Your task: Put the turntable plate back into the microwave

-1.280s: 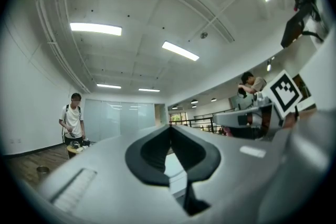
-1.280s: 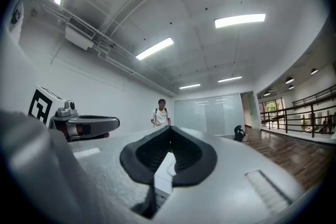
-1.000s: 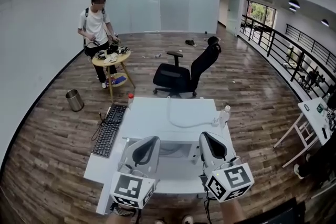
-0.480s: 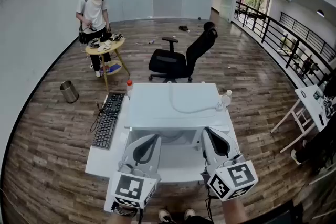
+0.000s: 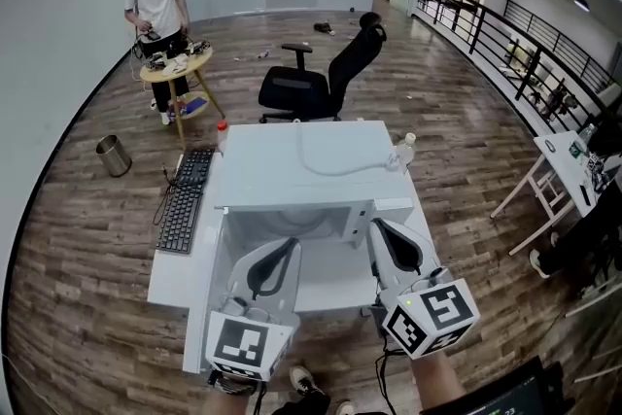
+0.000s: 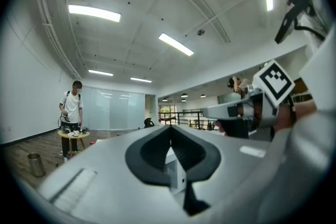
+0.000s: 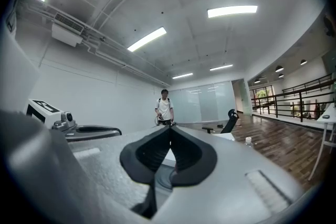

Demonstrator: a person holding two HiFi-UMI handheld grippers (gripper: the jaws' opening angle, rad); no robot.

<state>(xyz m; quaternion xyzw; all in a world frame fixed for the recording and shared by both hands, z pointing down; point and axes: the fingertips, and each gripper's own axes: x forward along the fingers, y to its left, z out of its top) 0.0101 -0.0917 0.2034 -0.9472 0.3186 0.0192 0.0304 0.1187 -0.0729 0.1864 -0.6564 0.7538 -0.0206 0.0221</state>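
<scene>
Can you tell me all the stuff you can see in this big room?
microwave: one, white, on the desk
desk: one, white, just in front of the person
cable: one, white, on top of the microwave
keyboard: one, black, left of the microwave
red-capped bottle: one, beyond the keyboard
clear bottle: one, by the microwave's far right corner
office chair: one, black, behind the desk
round table: one, wooden, far left
standing person: one, white shirt, at the round table
bin: one, silver, on the floor, left
side table: one, white, far right
left gripper: grey, shut, empty
right gripper: grey, shut, empty
</scene>
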